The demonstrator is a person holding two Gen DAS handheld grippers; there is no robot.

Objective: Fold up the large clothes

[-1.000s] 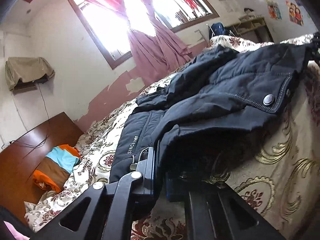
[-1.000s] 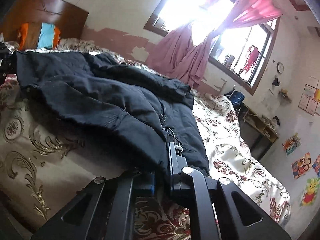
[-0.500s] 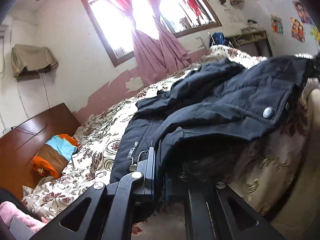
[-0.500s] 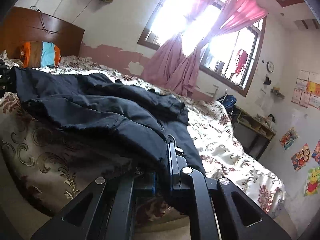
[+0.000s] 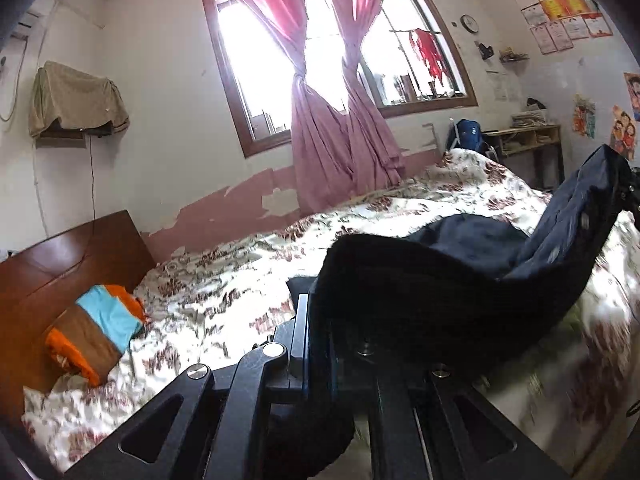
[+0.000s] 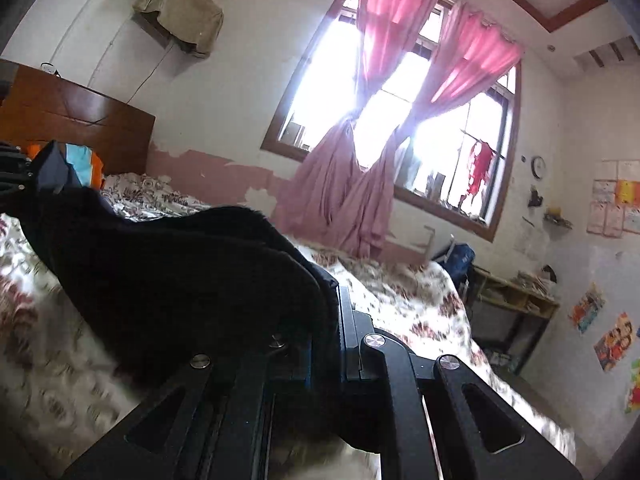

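Note:
A large dark navy jacket (image 5: 448, 280) hangs stretched in the air between my two grippers, above a floral bedspread (image 5: 224, 280). My left gripper (image 5: 320, 320) is shut on one edge of the jacket, the cloth bunched over its fingers. The right gripper shows at the far right of the left wrist view (image 5: 628, 196), holding the other end. In the right wrist view my right gripper (image 6: 324, 320) is shut on the jacket (image 6: 172, 280), and the left gripper (image 6: 16, 176) shows at the far left edge. The jacket sags between them.
A wooden headboard (image 5: 60, 256) stands at the head of the bed with an orange, brown and blue pillow (image 5: 96, 328). A window with pink curtains (image 5: 332, 120) is behind. A desk (image 5: 528, 140) and blue backpack (image 5: 468, 136) stand at the right wall.
Both grippers have risen and lifted the jacket off the bed. It lay spread on the bedspread before; now it hangs between them in the air. The views tilt upward.

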